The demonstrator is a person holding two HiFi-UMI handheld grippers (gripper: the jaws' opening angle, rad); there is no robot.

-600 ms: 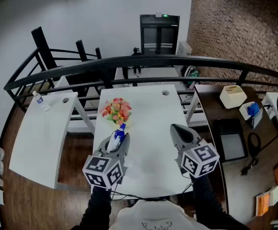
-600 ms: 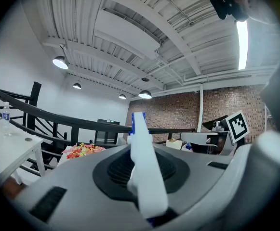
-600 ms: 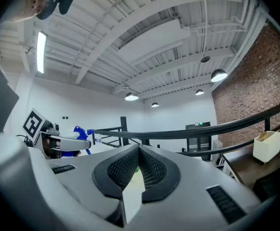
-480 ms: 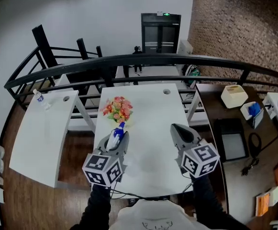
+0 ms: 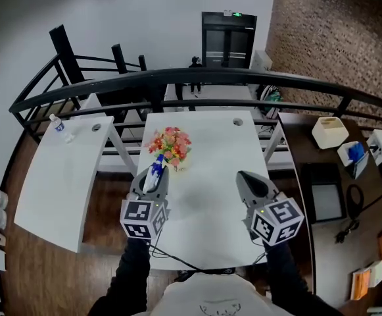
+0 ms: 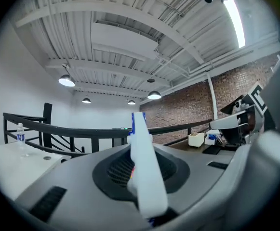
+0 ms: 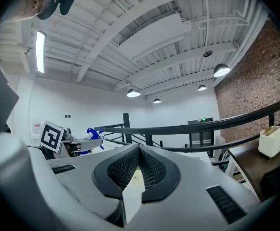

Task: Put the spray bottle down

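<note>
The spray bottle [image 5: 154,174] is white with a blue nozzle. It lies along the jaws of my left gripper [image 5: 155,172], which is shut on it. It hangs over the white table [image 5: 210,196], its nozzle just short of a bunch of pink, red and yellow flowers [image 5: 171,146]. In the left gripper view the bottle's white body [image 6: 145,177] stands clamped between the grey jaws, nozzle up. My right gripper [image 5: 244,178] hovers over the table's right half, its jaws meeting at the tips with nothing held [image 7: 139,147]. From there the bottle's blue nozzle [image 7: 93,133] shows at the left.
A second white table [image 5: 46,183] stands to the left with a small water bottle [image 5: 58,125] on it. A black railing [image 5: 210,79] curves behind both tables. A brown desk [image 5: 309,157] at the right carries a white box [image 5: 329,131] and other items.
My left gripper has carried the spray bottle forward, so its nozzle is now close to the flowers. The right gripper stays where it was, still shut.
</note>
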